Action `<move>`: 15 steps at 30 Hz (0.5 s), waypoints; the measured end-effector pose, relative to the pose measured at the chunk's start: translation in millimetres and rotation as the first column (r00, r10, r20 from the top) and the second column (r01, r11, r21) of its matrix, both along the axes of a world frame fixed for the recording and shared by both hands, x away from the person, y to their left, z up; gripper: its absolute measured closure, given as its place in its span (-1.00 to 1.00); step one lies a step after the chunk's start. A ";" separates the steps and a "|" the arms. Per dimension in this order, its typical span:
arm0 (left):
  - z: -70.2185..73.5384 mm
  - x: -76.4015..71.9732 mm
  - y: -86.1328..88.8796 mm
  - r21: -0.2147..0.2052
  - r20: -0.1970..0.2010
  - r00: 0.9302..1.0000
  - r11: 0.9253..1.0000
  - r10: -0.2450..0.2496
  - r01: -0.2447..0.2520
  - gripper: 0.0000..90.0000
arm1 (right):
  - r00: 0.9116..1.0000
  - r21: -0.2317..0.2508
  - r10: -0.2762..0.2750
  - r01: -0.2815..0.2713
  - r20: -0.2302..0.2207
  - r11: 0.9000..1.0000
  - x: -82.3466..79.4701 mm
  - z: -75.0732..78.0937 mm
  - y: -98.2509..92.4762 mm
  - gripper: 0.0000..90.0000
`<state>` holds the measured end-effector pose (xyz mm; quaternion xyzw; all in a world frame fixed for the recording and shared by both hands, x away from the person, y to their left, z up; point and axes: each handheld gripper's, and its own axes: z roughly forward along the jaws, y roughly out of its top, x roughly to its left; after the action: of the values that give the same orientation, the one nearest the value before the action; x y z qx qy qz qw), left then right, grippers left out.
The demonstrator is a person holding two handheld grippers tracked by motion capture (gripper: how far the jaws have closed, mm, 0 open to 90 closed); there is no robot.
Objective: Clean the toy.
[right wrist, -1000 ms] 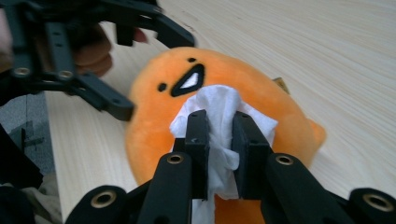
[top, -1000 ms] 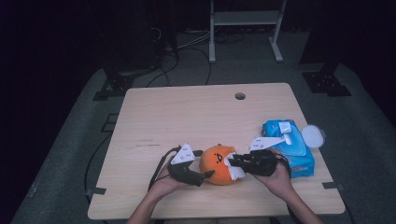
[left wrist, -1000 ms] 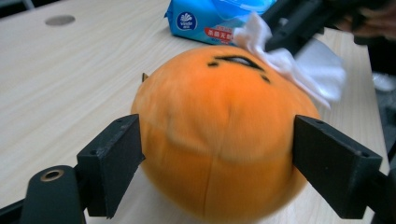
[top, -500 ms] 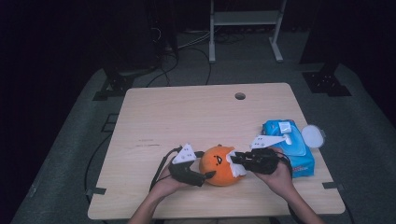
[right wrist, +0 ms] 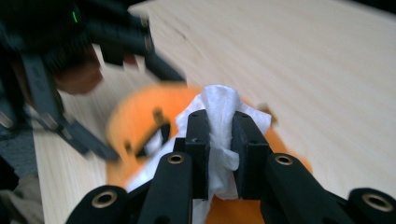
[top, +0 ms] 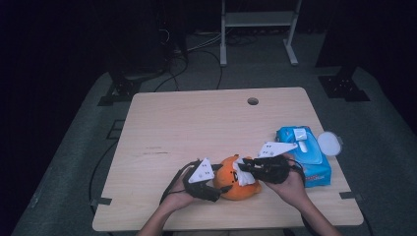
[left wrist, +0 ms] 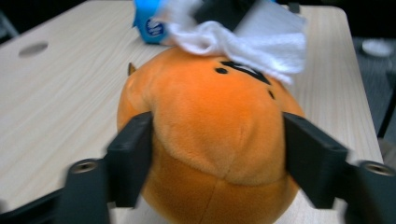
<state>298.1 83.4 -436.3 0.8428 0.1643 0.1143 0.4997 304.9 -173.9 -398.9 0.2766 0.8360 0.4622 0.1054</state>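
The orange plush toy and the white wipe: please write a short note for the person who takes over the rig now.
Left gripper: jaws around the orange plush toy, just been closing, pads on its sides.
Right gripper: shut on the white wipe, pressed on the toy's face.
Toy sits near the front edge of the table; blue wipes pack to the right, its round lid beside it.
Done: wipe taken, toy held.
Left: probably finish wiping, then release.

High view overhead; gripper views close, sharing plush toy [left wrist: 210, 130].
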 end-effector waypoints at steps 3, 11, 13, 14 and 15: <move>-1.6 4.0 -2.7 -0.031 -0.088 0.996 0.999 0.020 -0.023 -0.73 | 0.999 0.019 0.006 -0.005 -0.036 1.000 -1.1 -7.5 -4.3 0.72; 1.6 -10.6 -10.1 0.062 0.079 0.995 0.997 -0.053 0.048 -0.33 | 0.992 -0.005 0.124 -0.124 0.029 0.992 -24.0 7.2 22.9 0.72; -0.2 -9.1 -6.7 0.058 0.086 0.994 0.996 -0.066 0.062 -0.30 | 0.993 -0.011 0.109 -0.109 0.039 0.994 -22.2 9.7 22.0 0.72; -0.9 -8.4 -5.5 0.058 0.082 0.995 0.997 -0.065 0.060 -0.30 | 0.996 -0.015 0.082 -0.081 0.047 0.997 -18.7 10.0 17.8 0.72; -1.8 -6.8 -4.0 0.048 0.070 0.996 0.997 -0.059 0.056 -0.31 | 0.997 -0.020 0.063 -0.062 0.047 0.998 -16.1 9.4 14.6 0.72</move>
<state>291.2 79.4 -438.1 0.8538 0.1194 0.1337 0.4887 288.8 -159.3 -389.4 0.2381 0.8456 0.4641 0.1134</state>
